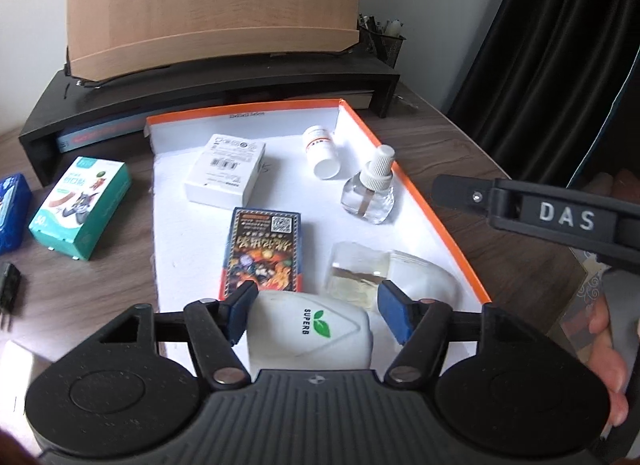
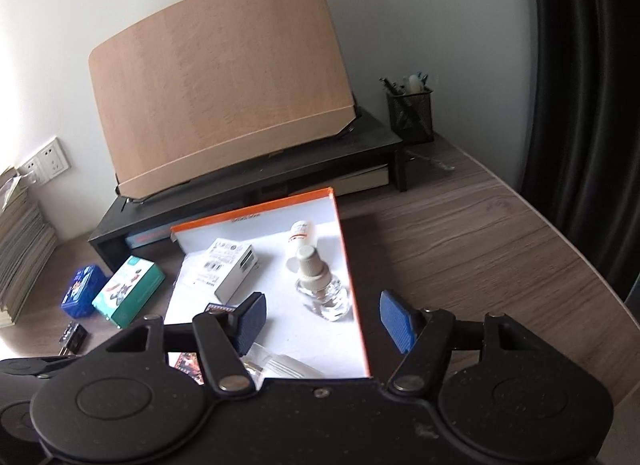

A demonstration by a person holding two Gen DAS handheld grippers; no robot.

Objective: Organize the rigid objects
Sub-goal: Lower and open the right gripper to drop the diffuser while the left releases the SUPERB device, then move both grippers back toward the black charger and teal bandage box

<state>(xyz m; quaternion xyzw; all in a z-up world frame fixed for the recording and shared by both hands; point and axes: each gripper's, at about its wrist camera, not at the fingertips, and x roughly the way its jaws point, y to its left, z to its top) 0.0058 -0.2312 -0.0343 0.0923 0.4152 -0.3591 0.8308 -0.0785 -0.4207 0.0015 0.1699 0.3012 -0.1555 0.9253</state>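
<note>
Nearest the lens, the left gripper point(image 1: 316, 315) stands spread around the white SUPERB device point(image 1: 308, 335), seemingly releasing it among other items gathered inside the orange-edged tray point(image 1: 436, 209) on the bench point(image 1: 500, 273), while the right gripper point(image 2: 320, 319) hangs spread, holding nothing.

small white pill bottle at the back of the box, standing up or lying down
Lying down. The white pill bottle rests on its side on the floor of the box, cap toward the camera, just behind the upright glass bottle.
</note>
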